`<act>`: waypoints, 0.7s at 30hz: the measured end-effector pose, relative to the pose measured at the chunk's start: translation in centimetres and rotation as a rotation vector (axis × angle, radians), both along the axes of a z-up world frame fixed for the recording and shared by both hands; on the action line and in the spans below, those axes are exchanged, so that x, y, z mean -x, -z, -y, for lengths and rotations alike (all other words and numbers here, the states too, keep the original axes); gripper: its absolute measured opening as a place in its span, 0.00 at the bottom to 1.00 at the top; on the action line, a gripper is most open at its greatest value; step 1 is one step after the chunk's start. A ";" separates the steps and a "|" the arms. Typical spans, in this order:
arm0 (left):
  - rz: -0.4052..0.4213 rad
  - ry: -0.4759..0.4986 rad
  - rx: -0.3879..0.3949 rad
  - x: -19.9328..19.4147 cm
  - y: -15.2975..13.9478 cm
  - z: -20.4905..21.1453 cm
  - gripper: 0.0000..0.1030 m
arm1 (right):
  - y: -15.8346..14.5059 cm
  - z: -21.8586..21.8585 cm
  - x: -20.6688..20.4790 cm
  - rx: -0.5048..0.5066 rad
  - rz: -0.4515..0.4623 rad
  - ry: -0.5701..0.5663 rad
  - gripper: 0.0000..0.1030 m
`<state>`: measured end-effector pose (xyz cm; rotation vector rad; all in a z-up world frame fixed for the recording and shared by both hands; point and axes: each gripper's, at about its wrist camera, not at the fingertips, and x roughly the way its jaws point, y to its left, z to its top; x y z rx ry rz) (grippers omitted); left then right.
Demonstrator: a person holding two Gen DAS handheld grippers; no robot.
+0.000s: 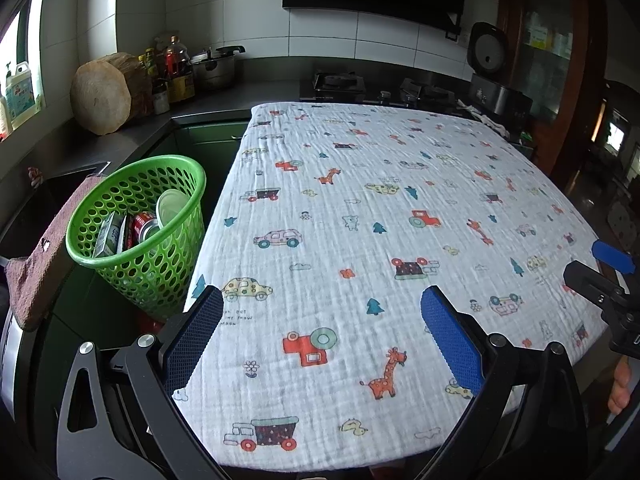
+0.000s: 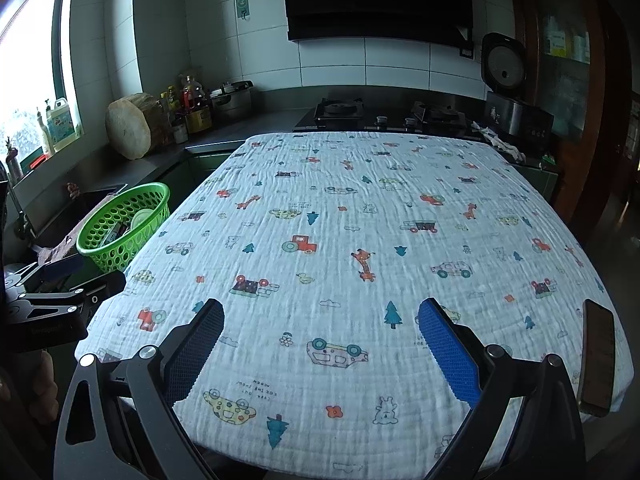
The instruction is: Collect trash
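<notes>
Trash sits collected in 1 green perforated basket (image 1: 136,216) beside the left edge of a table draped in a white cloth (image 1: 360,240) printed with cars, giraffes and trees. Inside the basket, the left wrist view shows 1 red drink can (image 1: 145,227), 1 small carton (image 1: 109,236) and 1 white round container (image 1: 171,208); a dark item between carton and can is too obscured to identify. The basket lies well to the left of, and beyond, the left gripper (image 1: 322,332), whose 2 blue-padded fingers (image 1: 196,336) stand spread wide over the near part of the cloth, holding nothing. The right gripper (image 2: 320,340) hangs likewise over the near edge of the cloth with its 2 fingers (image 2: 448,348) parted and empty, the basket (image 2: 124,224) far off to its left past the table's corner. In the right wrist view, 1 dark phone (image 2: 598,360) lies on the cloth just right of the right gripper's right finger, near the table's right edge. A reddish-brown towel (image 1: 44,252) hangs just left of the basket. On the dark counter beyond stand 1 thick round wooden chopping block (image 1: 105,94), a cluster of bottles (image 1: 172,72), 1 steel pot (image 1: 214,66), a 2-burner gas hob (image 1: 380,86) and 1 rice cooker (image 1: 494,76) with its lid raised.
</notes>
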<state>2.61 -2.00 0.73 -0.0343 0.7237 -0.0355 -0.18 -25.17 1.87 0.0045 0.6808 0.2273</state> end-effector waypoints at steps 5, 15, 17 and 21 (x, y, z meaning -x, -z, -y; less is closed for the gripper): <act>0.005 -0.009 0.001 0.2 -0.1 -0.2 0.95 | 0.0 -0.1 0.0 0.000 0.001 -0.002 0.92; 0.003 -0.010 0.007 0.3 -0.2 -0.2 0.95 | 0.0 -0.3 0.0 0.003 0.002 -0.009 0.92; 0.005 -0.010 0.008 0.3 -0.2 -0.2 0.95 | 0.0 -0.3 0.0 0.005 0.001 -0.010 0.92; 0.006 -0.011 0.009 0.3 -0.3 -0.2 0.95 | 0.1 -0.3 0.0 0.003 0.000 -0.012 0.92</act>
